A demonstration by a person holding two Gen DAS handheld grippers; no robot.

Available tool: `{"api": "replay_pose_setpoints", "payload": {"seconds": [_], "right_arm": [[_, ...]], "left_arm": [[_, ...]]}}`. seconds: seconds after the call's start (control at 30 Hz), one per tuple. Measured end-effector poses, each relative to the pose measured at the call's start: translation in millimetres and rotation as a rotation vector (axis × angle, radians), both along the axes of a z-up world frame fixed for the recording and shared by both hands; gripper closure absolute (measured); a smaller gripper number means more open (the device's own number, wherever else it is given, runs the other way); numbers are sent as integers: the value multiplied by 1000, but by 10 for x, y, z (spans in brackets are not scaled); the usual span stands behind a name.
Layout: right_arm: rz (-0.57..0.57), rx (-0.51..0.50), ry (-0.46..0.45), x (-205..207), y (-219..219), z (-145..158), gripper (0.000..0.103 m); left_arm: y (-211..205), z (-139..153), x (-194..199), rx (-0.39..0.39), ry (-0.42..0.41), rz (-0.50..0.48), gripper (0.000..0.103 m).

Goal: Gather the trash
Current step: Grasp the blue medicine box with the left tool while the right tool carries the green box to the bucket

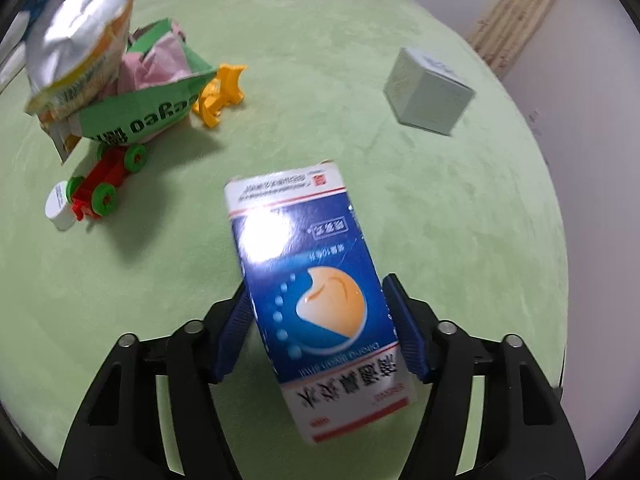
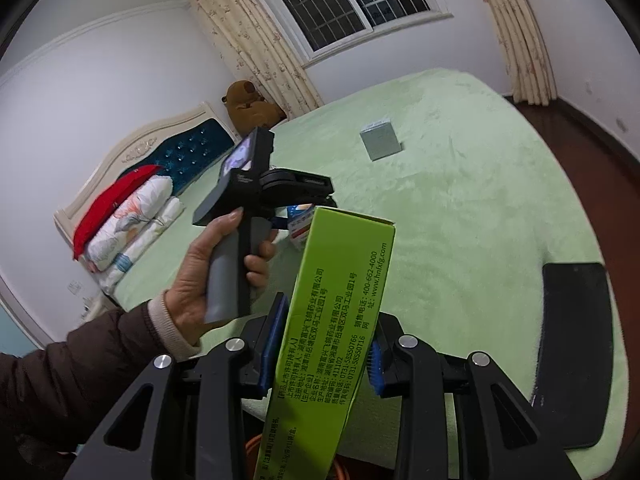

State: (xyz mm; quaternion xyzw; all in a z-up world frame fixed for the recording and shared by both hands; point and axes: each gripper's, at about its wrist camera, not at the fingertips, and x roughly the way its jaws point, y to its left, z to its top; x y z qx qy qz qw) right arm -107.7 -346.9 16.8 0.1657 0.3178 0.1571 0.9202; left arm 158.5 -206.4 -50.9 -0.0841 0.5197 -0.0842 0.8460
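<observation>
A blue and white medicine box [image 1: 308, 280] with an orange disc on it lies lengthwise between the fingers of my left gripper [image 1: 316, 284], and both blue pads touch its sides. It hangs tilted over the green bedspread [image 1: 320, 40]. In the right wrist view this same box [image 2: 302, 220] shows under the left gripper, whose handle a hand [image 2: 208, 264] grips. My right gripper [image 2: 332, 312] is shut on a long green carton [image 2: 340, 300] that sticks up and forward between its pads.
At the far left lies a heap: a silver foil bag [image 1: 76, 48], a green paper bag [image 1: 140, 116] stuffed with pink paper, a yellow toy [image 1: 222, 92], a red toy car [image 1: 106, 184], a white cap [image 1: 60, 206]. A pale box [image 1: 430, 92] stands far right. A black pad [image 2: 572, 352] lies at the bed's edge.
</observation>
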Motion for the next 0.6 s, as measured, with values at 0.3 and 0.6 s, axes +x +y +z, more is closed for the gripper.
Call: {"api": "replay_pose_setpoints", "payload": {"seconds": [0.3, 0.6], "right_arm": [[49, -157, -95, -269, 461, 117, 68], [109, -204, -124, -513, 834, 155, 68]], "left_arm": [[301, 394, -779, 53, -222, -212, 47], [917, 430, -1587, 58, -271, -259, 47]]}}
